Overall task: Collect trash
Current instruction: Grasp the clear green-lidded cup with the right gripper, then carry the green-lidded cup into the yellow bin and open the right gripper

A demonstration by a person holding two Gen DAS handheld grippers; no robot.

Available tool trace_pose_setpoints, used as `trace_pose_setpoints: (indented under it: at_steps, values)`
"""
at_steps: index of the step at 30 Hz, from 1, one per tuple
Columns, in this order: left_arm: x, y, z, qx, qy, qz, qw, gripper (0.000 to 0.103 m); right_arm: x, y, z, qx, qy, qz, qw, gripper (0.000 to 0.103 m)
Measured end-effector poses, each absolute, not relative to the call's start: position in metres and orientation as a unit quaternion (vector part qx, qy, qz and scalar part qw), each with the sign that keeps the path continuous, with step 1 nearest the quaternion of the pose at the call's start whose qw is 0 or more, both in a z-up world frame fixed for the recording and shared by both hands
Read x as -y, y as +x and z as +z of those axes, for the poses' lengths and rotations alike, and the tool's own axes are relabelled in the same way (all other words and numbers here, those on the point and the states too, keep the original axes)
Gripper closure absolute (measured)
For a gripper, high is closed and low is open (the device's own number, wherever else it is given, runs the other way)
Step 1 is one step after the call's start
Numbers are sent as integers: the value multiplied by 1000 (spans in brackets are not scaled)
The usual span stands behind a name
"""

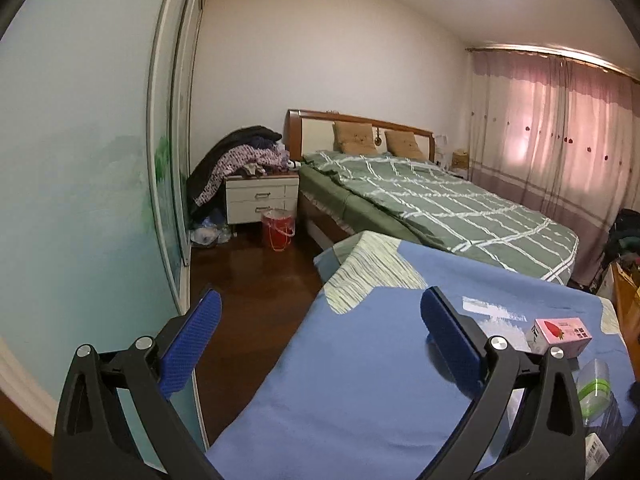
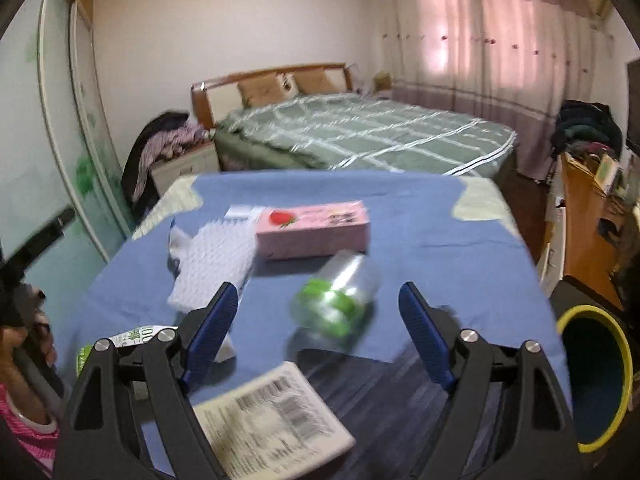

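Right tongs [image 2: 316,304] are gaping wide with nothing pinched, hovering over the blue-covered table [image 2: 440,232]. A clear plastic bottle with a green label [image 2: 338,294] is lying on its side just past the tips, around 12 o'clock, slightly nearer the left pad. The pink strawberry carton [image 2: 314,232] is sitting farther out at 12, white bubble wrap [image 2: 212,264] at 10 o'clock, and a barcoded package [image 2: 276,420] is lying low between the arms. A yellow-rimmed bin [image 2: 596,376] is waiting at 3 o'clock. Left tongs [image 1: 320,316] are spread wide and empty too, with the carton [image 1: 560,334] and bottle [image 1: 595,388] off at 3 o'clock.
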State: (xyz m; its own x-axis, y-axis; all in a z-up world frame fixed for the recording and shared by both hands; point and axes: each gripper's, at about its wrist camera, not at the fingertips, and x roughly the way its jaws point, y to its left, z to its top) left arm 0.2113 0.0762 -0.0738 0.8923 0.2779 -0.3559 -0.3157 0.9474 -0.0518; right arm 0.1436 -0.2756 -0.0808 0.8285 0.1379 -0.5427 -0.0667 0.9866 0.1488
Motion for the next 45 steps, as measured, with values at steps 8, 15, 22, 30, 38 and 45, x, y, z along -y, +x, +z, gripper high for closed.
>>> trace_pose_setpoints:
  at_steps: [8,15,22,30,38,45]
  values:
    - [-55,203,-69,-162,-35,156,974,5,278,158,-103,-317,69,16,946,24]
    - [-50,200,-66,-161,-35,149,975,5,277,202,-111,-358,67,-14,931,24]
    - [-45,199,-66,-162,-33,138,977,5,276,219,-123,-379,77,-23,922,26]
    - [-38,196,-65,-159,-27,133,978,5,285,212,-128,-380,92,-12,921,52]
    - [-36,195,-65,-159,-27,128,978,5,315,178,-118,-345,114,-21,931,54]
    - [-33,197,-66,-163,-24,126,978,5,346,146,-112,-325,142,-30,935,54]
